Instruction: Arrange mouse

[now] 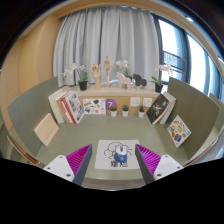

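A grey-green table (60,135) spreads out under a row of picture books and cards. At one side, several books (70,106) stand upright and lean together, with a flat tan board (45,128) lying nearer on the tabletop. Another illustrated book (180,130) lies at the opposite side, and a dark one (158,109) leans near it. Small potted plants (84,78) sit on the ledge behind, before pale curtains (105,38) and a window (185,45).
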`<state>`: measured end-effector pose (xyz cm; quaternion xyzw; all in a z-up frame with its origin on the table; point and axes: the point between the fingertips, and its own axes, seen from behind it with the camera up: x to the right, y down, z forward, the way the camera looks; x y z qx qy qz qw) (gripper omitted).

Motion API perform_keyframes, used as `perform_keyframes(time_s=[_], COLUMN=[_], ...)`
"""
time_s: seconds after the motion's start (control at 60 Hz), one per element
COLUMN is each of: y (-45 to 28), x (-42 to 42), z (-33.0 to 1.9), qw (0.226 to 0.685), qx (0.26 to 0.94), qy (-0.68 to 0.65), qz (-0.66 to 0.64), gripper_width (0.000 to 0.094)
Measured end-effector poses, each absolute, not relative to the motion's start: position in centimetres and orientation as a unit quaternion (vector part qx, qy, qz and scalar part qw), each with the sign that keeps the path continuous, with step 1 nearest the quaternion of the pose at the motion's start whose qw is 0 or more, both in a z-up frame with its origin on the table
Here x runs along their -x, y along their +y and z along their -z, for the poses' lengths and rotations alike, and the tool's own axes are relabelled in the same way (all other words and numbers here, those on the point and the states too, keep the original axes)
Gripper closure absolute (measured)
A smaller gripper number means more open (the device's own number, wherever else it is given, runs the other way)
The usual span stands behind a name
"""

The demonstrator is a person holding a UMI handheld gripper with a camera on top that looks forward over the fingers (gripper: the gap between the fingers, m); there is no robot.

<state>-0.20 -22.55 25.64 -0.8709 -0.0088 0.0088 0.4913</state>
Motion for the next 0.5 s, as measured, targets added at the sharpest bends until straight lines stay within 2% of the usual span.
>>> perform_keyframes(time_s=[0.117, 0.35, 0.5], y=[-25.7, -29.7, -30.5], x=[0.4, 0.2, -0.2], z=[-27.1, -26.2, -26.8], qw=[0.506, 0.495, 0.5], qx=[0.862, 0.868, 0.865], qy=[-0.012, 0.011, 0.01], qz=[-0.013, -0.032, -0.036], gripper_width=[0.0075, 0.0081, 0.0089])
